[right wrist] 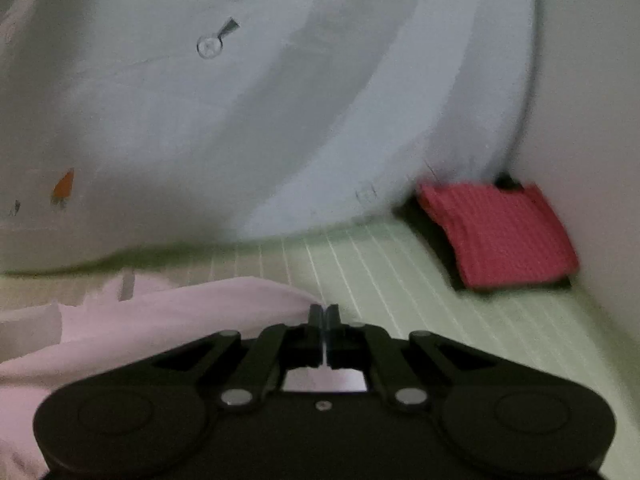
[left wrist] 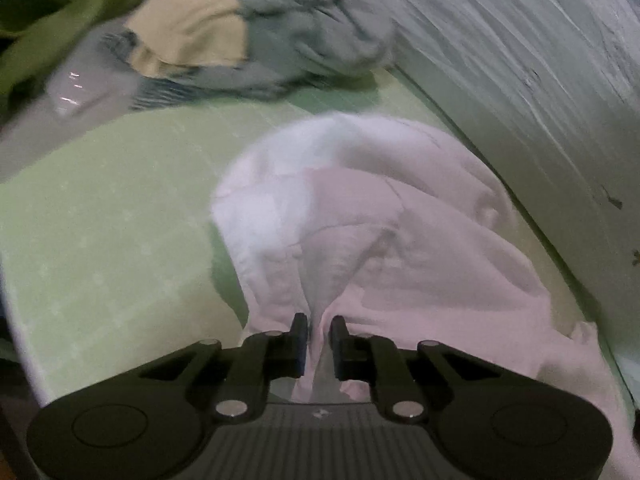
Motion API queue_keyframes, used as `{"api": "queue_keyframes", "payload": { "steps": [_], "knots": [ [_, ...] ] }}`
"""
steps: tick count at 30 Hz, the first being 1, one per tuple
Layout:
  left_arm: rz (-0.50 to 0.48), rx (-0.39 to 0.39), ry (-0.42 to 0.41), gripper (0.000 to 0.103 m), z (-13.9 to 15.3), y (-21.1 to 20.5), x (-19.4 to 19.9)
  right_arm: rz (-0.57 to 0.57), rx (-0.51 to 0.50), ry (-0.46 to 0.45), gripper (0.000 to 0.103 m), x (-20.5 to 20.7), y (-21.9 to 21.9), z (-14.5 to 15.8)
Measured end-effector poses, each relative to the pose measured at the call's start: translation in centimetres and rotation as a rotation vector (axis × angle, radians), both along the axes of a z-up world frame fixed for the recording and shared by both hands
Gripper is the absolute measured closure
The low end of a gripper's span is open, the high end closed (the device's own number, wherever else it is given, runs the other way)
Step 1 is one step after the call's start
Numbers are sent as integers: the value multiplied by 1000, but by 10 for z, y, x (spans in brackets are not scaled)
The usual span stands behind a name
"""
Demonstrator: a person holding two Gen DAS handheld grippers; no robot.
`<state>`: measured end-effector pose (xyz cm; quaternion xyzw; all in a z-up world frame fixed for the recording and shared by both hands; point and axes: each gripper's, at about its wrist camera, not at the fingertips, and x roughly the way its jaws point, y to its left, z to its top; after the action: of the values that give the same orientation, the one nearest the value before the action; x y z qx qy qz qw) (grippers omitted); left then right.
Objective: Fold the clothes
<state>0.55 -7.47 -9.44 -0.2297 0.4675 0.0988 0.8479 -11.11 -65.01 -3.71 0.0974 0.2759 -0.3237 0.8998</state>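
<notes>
A pale pink garment [left wrist: 360,220] lies rumpled on the light green sheet [left wrist: 100,220]. My left gripper [left wrist: 319,326] is shut on a pinched fold of this garment, which rises between its fingers. In the right wrist view the same pink garment [right wrist: 160,312] spreads to the left. My right gripper [right wrist: 324,312] is shut on its edge, with a thin strip of cloth showing between the closed fingers, low over the green sheet [right wrist: 400,280].
A pile of other clothes, cream [left wrist: 192,28] and grey-blue [left wrist: 312,24], lies at the far left with a green cloth [left wrist: 52,32]. A white wall [left wrist: 520,80] runs along the right. A folded red cloth [right wrist: 496,232] lies in the corner.
</notes>
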Motion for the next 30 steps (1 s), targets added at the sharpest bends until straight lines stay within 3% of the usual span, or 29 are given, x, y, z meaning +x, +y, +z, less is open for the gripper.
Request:
{"api": "queue_keyframes", "payload": {
  "steps": [4,7,8,12,14,16,18,20,21,22,25,28,30],
  "knots": [
    [43,10,-9,91,10,45,-7,-82,107,12,102,-40,17,-15],
    [66,43,-22,93,20,76,-8,-135,105,24,102,-62,40,-17],
    [80,62,-23,103,24,87,-8,-151,101,29,102,-69,49,-18],
    [80,79,-14,103,23,124,-7,-191,114,82,102,-98,75,-29],
    [54,50,4,102,17,132,-7,-207,147,106,102,-112,84,-40],
    [12,37,17,95,10,130,-11,-220,169,126,101,-116,93,-46],
    [-18,15,51,61,1,125,-14,-235,192,111,99,-119,101,-46],
    [-21,-35,67,47,-8,122,-16,-250,218,80,95,-122,104,-44],
    [-25,-59,71,39,-12,120,-17,-252,228,68,89,-123,106,-43],
    [-27,-85,79,36,-16,117,-19,-255,238,55,76,-124,108,-42],
    [-25,-168,100,33,-28,112,-20,-275,274,12,50,-126,112,-40],
    [-4,-214,114,29,-39,110,-17,-312,355,-58,31,-127,111,-40],
    [-16,-200,134,31,-42,107,-12,-349,408,-100,27,-127,110,-42]
  ]
}}
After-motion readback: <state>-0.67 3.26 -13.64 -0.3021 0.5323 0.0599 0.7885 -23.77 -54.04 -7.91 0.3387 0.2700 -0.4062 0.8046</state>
